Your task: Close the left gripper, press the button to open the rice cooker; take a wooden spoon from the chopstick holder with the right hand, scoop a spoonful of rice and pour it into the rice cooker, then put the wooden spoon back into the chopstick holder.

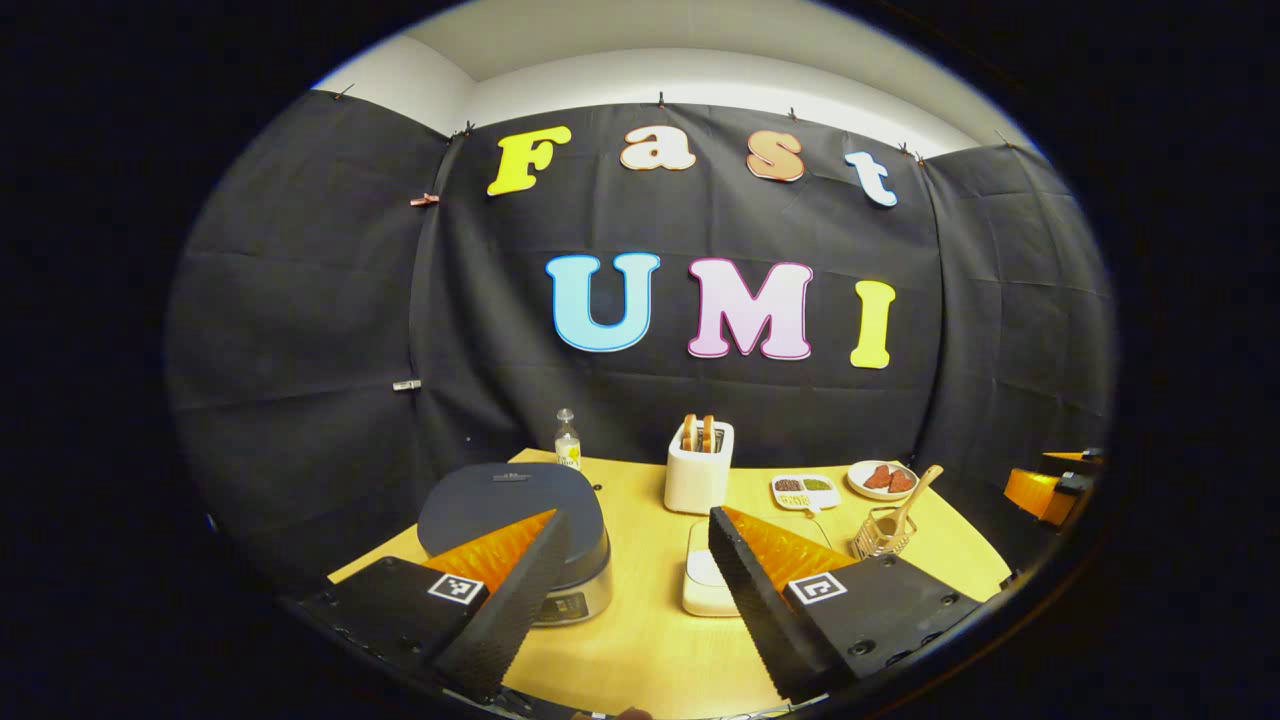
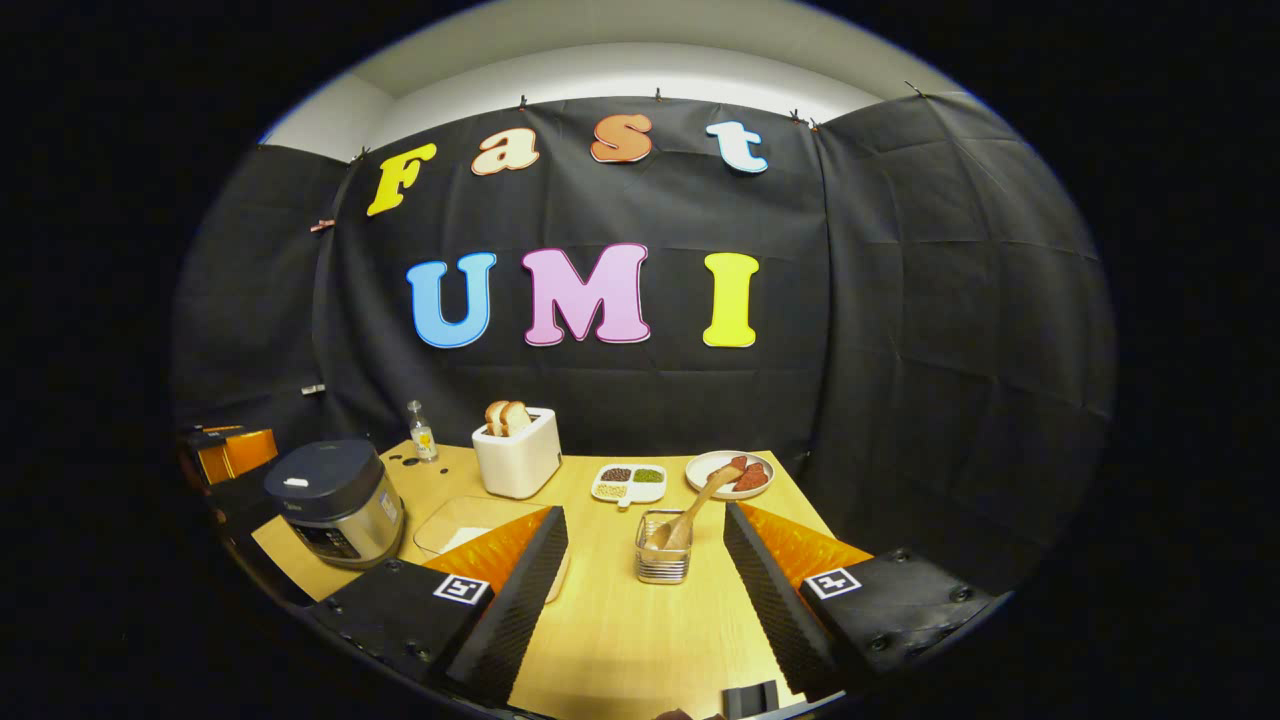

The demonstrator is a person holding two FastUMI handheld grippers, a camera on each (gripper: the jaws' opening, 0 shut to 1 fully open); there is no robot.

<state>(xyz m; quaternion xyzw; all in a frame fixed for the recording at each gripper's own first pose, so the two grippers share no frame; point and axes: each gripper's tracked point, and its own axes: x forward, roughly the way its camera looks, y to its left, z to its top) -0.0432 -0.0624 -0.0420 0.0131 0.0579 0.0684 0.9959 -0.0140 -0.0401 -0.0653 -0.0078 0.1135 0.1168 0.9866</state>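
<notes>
The rice cooker [image 1: 510, 520] with its dark lid down stands at the table's left, just past my left gripper [image 1: 635, 518], which hangs open above the table with nothing between its fingers. A wire chopstick holder [image 2: 662, 550] stands straight ahead of my open right gripper [image 2: 645, 512], and a wooden spoon [image 2: 695, 510] leans out of it to the right. A shallow clear container of rice [image 2: 465, 525] lies between the holder and the rice cooker [image 2: 335, 500]. The left gripper view has the holder [image 1: 882, 535], the spoon [image 1: 915, 495] and the rice container [image 1: 705, 570] too.
At the back of the wooden table [image 2: 620, 620] stand a white toaster with bread [image 2: 517, 455], a small bottle [image 2: 422, 432], a divided dish of beans [image 2: 628, 482] and a plate [image 2: 730, 473]. The other gripper [image 1: 1050, 490] shows at the far right.
</notes>
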